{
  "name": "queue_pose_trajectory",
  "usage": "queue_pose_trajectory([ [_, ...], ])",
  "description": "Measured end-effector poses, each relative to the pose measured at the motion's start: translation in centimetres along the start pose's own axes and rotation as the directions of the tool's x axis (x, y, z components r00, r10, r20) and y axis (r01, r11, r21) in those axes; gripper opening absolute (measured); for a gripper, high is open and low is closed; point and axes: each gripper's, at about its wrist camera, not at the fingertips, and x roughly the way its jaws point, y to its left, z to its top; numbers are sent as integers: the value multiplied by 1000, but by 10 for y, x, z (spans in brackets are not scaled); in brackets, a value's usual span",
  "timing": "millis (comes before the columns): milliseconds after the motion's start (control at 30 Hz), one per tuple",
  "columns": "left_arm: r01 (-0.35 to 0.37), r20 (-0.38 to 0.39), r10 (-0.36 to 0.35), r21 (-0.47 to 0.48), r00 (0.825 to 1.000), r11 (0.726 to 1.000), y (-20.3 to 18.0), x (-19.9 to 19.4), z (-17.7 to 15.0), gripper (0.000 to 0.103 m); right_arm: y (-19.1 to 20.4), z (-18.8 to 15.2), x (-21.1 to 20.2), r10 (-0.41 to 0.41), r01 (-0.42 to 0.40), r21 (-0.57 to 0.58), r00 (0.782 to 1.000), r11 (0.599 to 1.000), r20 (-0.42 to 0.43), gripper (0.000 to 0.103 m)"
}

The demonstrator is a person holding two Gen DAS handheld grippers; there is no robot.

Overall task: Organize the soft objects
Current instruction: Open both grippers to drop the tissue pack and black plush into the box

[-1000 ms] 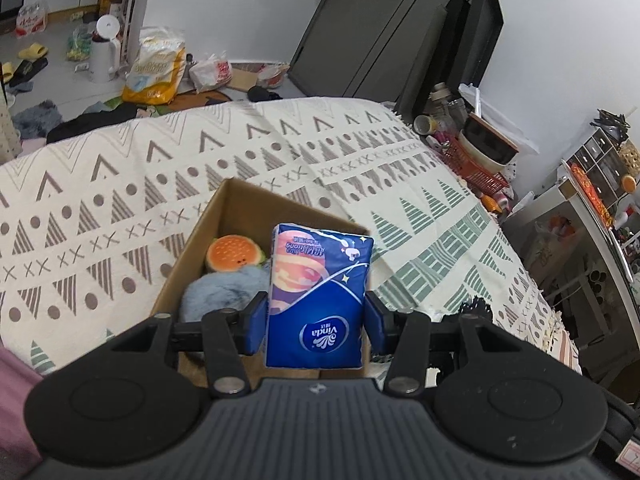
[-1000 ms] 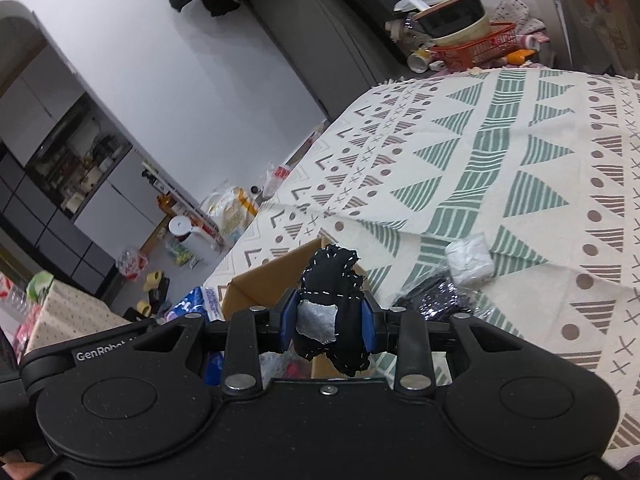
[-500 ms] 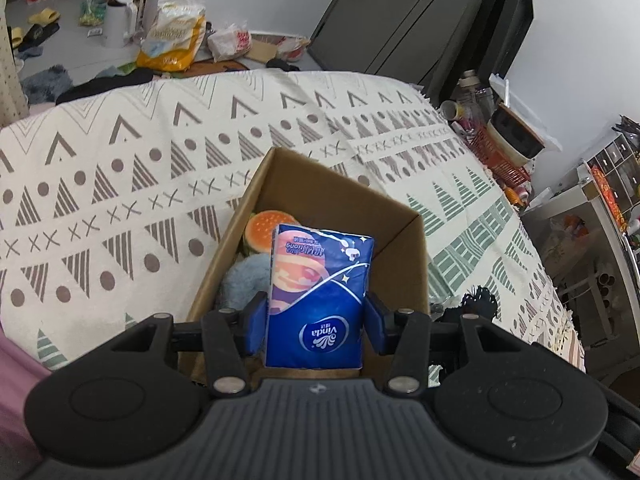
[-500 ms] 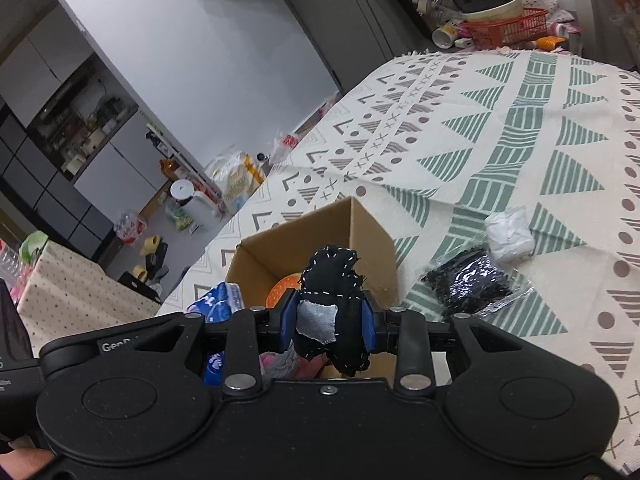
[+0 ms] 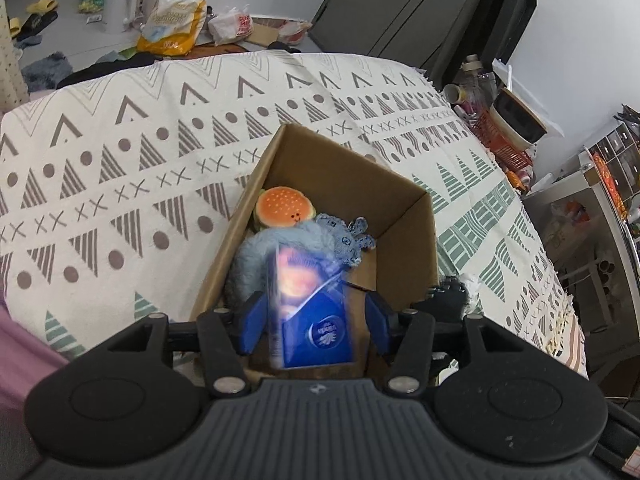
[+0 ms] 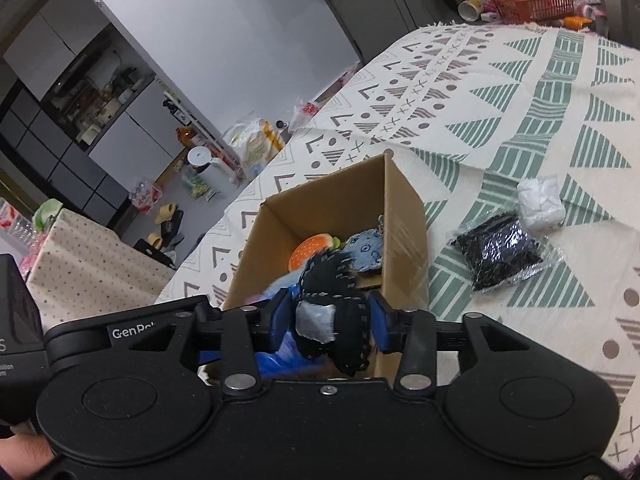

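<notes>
Both grippers are pointing downward, side by side.
The left gripper (image 5: 314,316) is standing with jaws parted; the right gripper (image 6: 330,322) is clamping, jaws drawn in.

Left gripper (image 5: 314,322): dark grey ribbed housing, 2 round black discs at either side, black linkage arms fixed with silver screws, blue finger pads (image 5: 252,320). Right gripper (image 6: 332,322): black smooth housing, the same 2 discs and silver screws, blue pads, white lettering "GenRo…" partly hidden on its left arm. 1 small screw sat centred on the housing edge.
</notes>
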Motion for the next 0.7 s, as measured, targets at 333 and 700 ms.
queue_pose_trajectory([
  [333, -43, 65, 40, 43, 997, 998, -15, -25, 0, 61, -14, 7, -27, -13, 10, 59, 998, 998, 59, 60],
  [700, -35, 85, 29, 80, 996, 996, -58, -30, 1, 61, -51, 30, -57, -46, 38, 103, 995, 994, 84, 75],
])
